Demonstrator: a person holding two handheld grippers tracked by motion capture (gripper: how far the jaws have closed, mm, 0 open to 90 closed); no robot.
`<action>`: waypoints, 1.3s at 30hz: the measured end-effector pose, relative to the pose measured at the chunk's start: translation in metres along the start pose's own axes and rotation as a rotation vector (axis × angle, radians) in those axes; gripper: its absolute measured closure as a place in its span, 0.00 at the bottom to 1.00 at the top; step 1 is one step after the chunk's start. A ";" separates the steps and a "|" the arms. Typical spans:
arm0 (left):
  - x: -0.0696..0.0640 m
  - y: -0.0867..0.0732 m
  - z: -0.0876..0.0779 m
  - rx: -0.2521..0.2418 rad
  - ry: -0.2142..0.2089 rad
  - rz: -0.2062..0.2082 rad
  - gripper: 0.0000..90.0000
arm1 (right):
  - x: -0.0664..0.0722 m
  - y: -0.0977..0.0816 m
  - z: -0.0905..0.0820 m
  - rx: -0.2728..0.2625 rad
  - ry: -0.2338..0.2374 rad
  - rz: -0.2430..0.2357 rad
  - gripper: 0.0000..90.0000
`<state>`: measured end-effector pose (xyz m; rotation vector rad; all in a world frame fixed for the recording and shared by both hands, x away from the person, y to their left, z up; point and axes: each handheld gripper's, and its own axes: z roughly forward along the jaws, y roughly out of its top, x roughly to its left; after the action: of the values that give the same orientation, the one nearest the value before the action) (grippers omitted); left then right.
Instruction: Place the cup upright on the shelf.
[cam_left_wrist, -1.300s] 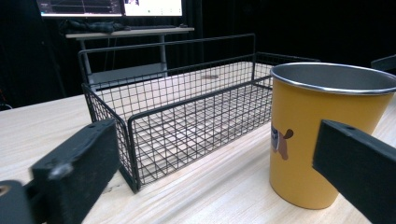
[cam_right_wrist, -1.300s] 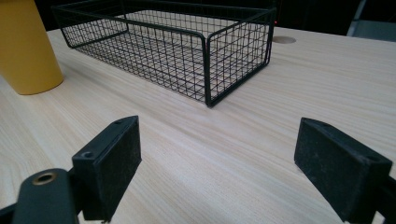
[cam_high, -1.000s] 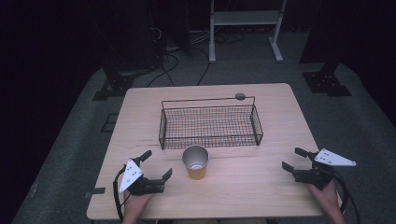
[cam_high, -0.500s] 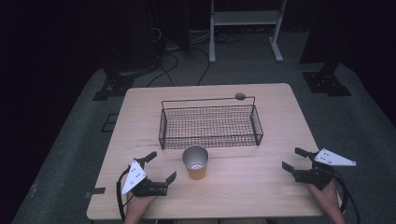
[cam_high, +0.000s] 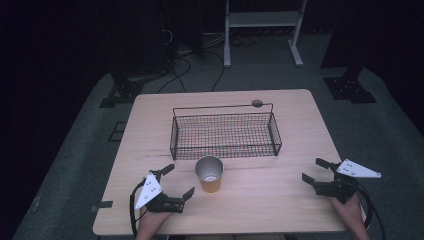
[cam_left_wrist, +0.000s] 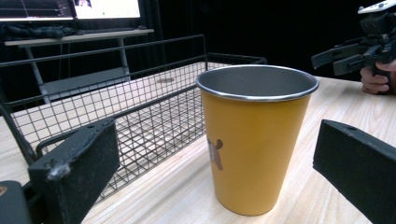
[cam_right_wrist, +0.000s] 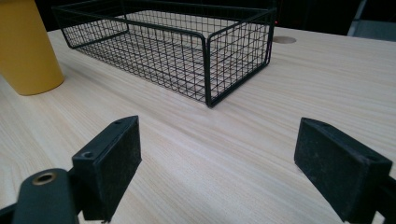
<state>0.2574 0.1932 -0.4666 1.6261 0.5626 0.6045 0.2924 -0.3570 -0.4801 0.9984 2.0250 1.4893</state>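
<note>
A yellow cup (cam_high: 209, 174) with a metal rim stands upright on the wooden table (cam_high: 280, 205), just in front of a black wire basket (cam_high: 225, 150). My left gripper (cam_high: 180, 180) is open a little to the cup's left, its jaws pointed at it. In the left gripper view the cup (cam_left_wrist: 254, 140) stands close ahead between the two wide-apart jaws of the left gripper (cam_left_wrist: 219, 172), untouched. My right gripper (cam_high: 311, 170) is open near the table's right edge, holding nothing. The right gripper view shows this gripper (cam_right_wrist: 233, 168) low over bare wood, with the cup (cam_right_wrist: 28, 46) at far left.
The basket (cam_right_wrist: 238, 60) looks empty. A small round grey disc (cam_high: 257, 103) sits in the table behind it. A hand with the right gripper (cam_left_wrist: 355, 51) appears far off in the left gripper view. A white stand (cam_high: 260, 20) and cables lie on the floor beyond.
My left gripper has moved right toward the cup, still open. The right gripper, cup and basket have stayed put.
</note>
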 end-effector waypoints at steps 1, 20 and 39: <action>0.000 0.000 0.000 0.000 0.000 0.000 0.00 | 0.000 0.000 0.000 0.000 0.000 0.000 0.15; -0.008 0.001 0.009 0.011 -0.053 0.010 0.00 | 0.000 0.000 0.000 0.000 -0.001 0.001 0.15; -0.014 0.002 0.026 0.031 -0.091 0.006 0.00 | 0.000 0.000 0.001 0.001 -0.002 0.001 0.15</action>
<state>0.2645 0.1640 -0.4682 1.6762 0.5022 0.5253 0.2928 -0.3565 -0.4801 1.0009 2.0240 1.4875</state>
